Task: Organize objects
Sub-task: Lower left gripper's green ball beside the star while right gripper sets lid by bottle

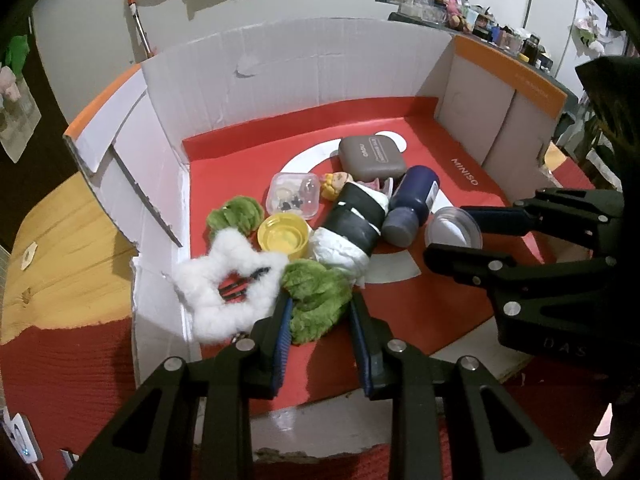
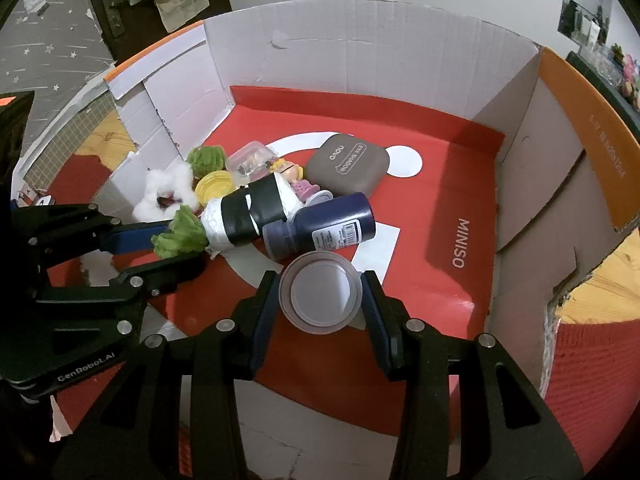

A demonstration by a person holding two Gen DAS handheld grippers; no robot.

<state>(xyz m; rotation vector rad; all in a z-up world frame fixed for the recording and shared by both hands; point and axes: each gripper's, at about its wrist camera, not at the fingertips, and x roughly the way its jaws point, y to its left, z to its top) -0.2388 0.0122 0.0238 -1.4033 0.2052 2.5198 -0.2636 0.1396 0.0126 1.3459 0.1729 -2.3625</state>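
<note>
Inside a cardboard box (image 1: 304, 68) with a red floor lie several items. My left gripper (image 1: 320, 300) has its fingers on both sides of a green fuzzy scrunchie (image 1: 316, 296), also seen in the right wrist view (image 2: 180, 236). My right gripper (image 2: 320, 280) has its fingers on both sides of a clear round lidded jar (image 2: 320, 296), seen in the left wrist view too (image 1: 454, 228). Close by lie a dark blue bottle (image 2: 324, 228), a black-and-white wrapped roll (image 2: 252, 216), a white fluffy scrunchie (image 1: 224, 284), a yellow cap (image 1: 282, 236) and a brown case (image 1: 372, 156).
A second green scrunchie (image 1: 236, 212), a clear small box (image 1: 294, 194) and a small doll figure (image 2: 290, 170) sit further in. The box walls (image 2: 536, 168) rise on three sides. A wooden table (image 1: 68, 248) and a red cloth (image 1: 68, 368) lie around it.
</note>
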